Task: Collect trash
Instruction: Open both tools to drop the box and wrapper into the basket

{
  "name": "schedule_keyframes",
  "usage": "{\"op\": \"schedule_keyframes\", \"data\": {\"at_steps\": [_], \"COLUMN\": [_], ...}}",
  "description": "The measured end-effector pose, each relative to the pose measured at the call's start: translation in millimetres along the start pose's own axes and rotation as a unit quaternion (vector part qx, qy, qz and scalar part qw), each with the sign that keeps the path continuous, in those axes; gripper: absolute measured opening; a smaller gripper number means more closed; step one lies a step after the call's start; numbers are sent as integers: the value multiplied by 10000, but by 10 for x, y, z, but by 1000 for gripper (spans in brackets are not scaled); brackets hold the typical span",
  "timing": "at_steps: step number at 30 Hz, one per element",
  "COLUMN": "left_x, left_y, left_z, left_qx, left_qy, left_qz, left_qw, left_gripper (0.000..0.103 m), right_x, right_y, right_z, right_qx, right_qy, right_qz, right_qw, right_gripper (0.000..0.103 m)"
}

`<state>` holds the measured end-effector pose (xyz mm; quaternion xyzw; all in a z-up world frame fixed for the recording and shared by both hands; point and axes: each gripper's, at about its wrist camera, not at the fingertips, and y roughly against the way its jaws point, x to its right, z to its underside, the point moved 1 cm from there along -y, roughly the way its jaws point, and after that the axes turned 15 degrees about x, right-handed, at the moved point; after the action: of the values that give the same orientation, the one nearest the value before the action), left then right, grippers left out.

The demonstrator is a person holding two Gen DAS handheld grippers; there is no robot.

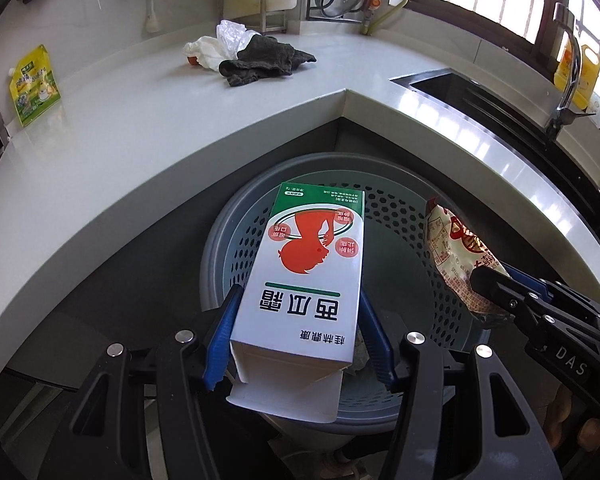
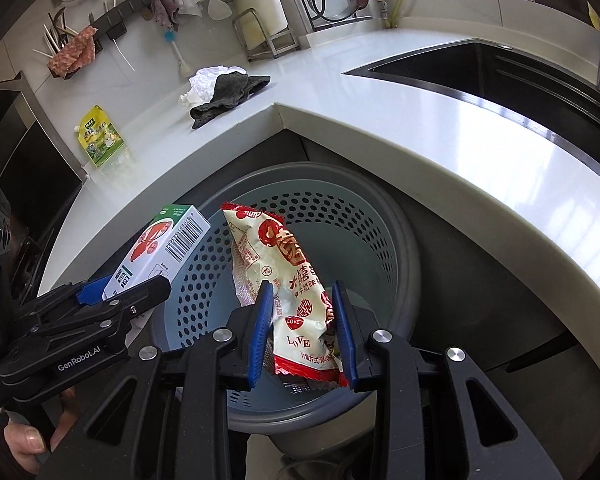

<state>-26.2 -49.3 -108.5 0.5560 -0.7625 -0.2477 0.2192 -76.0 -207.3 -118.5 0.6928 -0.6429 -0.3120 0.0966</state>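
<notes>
My left gripper [image 1: 298, 300] is shut on a white and green carton box [image 1: 304, 276] with a red figure, held over the grey perforated trash bin [image 1: 384, 208]. The box also shows in the right wrist view [image 2: 156, 252]. My right gripper [image 2: 302, 292] is shut on a red and cream snack wrapper [image 2: 288, 280], held over the same bin [image 2: 340, 216]. The wrapper also shows in the left wrist view [image 1: 456, 256], to the right of the box. The left gripper shows in the right wrist view [image 2: 120, 296] at the left.
The bin stands on the floor in the inner corner of a white L-shaped counter [image 1: 140, 160]. On the counter lie a dark cloth [image 1: 260, 60], a crumpled white bag [image 1: 216, 46] and a green-yellow pouch [image 1: 34, 86]. A sink [image 1: 480, 96] is at the right.
</notes>
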Motion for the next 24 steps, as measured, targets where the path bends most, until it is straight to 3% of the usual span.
{"op": "schedule_keyframes", "data": {"at_steps": [11, 24], "left_x": [-29, -153], "left_y": [-71, -56], "left_z": [40, 30], "left_qx": [-120, -93], "left_qy": [38, 194], "left_qz": [29, -99], "left_qw": [9999, 9997], "left_gripper": [55, 75], "right_x": [1, 58], "right_y": [-61, 12], "right_z": [53, 20], "right_qx": [-81, 69], "right_qy": [16, -65], "right_qz": [-6, 24], "right_qw": [10000, 10000], "right_gripper": [30, 43]}}
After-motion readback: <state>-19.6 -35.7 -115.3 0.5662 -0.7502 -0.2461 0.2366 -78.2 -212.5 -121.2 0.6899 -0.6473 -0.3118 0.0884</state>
